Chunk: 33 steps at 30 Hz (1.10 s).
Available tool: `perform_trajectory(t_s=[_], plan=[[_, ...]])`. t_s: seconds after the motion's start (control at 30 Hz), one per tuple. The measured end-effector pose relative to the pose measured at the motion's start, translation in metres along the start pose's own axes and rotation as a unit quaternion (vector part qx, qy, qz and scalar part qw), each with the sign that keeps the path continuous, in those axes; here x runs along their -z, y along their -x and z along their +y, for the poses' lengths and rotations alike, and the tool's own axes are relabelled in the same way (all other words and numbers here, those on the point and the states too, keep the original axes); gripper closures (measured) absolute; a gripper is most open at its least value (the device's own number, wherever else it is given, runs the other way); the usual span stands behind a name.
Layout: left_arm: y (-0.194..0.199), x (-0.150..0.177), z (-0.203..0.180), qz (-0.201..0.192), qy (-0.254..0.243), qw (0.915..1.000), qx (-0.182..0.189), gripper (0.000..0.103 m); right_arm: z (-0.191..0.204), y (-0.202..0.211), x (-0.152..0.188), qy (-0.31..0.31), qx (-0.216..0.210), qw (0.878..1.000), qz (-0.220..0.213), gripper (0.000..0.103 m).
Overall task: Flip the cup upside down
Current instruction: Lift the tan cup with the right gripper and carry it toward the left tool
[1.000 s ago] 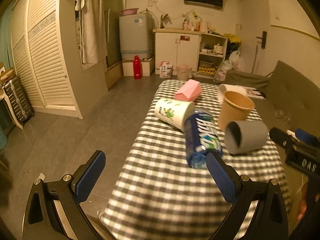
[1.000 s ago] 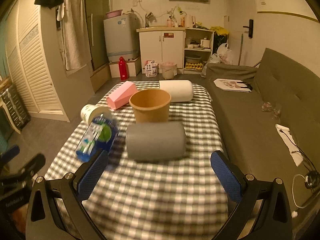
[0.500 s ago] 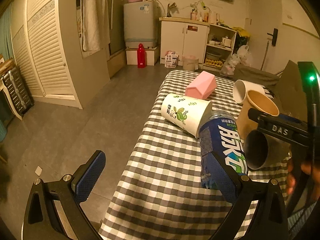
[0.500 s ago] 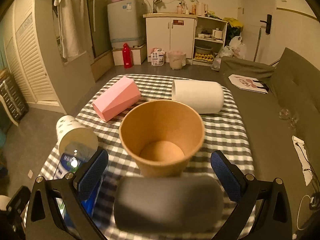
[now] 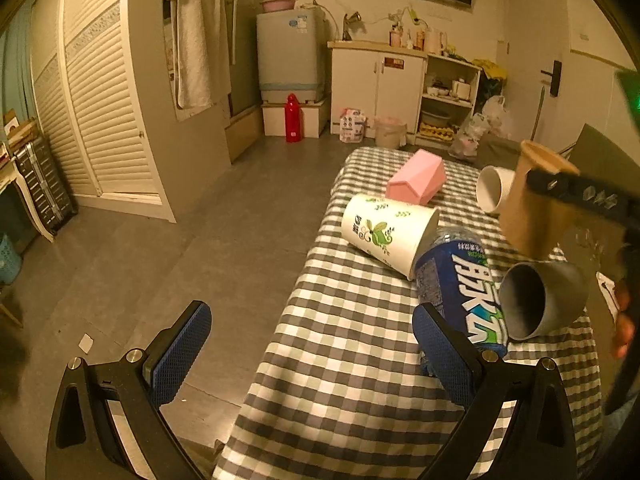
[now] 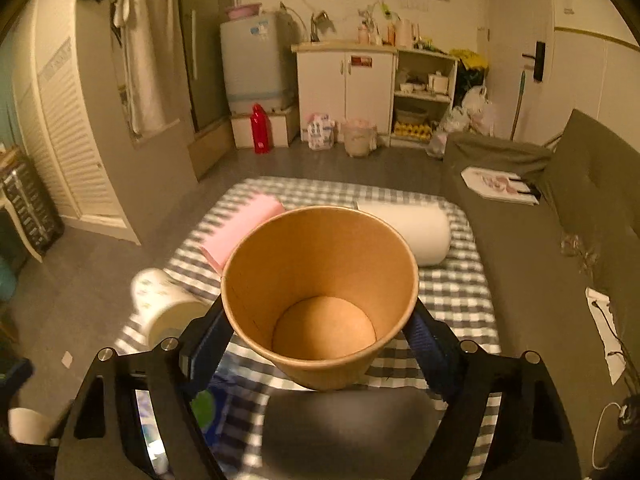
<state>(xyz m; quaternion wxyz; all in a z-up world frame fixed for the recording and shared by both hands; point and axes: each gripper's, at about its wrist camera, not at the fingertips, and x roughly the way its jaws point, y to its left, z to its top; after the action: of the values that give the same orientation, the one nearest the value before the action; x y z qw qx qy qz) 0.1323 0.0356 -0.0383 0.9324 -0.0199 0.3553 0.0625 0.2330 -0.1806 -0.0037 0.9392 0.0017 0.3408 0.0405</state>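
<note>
Right fingers (image 6: 320,336) now clamp the lifted brown cup (image 6: 320,300); left fingers (image 5: 312,344) apart.

Grey tiled floor (image 5: 208,216), white louvred wardrobe (image 5: 100,120), grey sofa (image 6: 580,216).

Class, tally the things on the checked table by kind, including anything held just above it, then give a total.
Cups: 4: brown, leaf-print, white, grey
Bottles: 1: blue
Pink boxes: 1
Total: 6

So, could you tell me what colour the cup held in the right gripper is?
Plain kraft brown, inside and out; the brown cup shows best in the right wrist view.
</note>
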Motion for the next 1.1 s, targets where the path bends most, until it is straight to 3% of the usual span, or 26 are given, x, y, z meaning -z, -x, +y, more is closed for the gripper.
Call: perform_trajectory(t_s=[0.23,0.47,0.8,1.1], plan=[[0.045,0.004,0.004,-0.04,0.005,0.9992,-0.001,0.0,0.007,0.086,0.002,-0.004,-0.019,0.999,-0.037,0.021],[0.084,0.027,0.009,-0.057,0.002,0.9983,0.0,0.0,0.022,0.144,0.058,0.001,-0.035,0.999,-0.021,0.021],[0.1,0.056,0.016,-0.042,-0.008,0.9991,-0.008,0.0,0.033,0.157,0.142,-0.006,-0.053,0.997,0.06,0.021],[0.096,0.06,0.02,-0.036,-0.002,0.9993,-0.012,0.0,0.045,0.144,0.165,-0.011,-0.085,0.988,0.128,0.021]])
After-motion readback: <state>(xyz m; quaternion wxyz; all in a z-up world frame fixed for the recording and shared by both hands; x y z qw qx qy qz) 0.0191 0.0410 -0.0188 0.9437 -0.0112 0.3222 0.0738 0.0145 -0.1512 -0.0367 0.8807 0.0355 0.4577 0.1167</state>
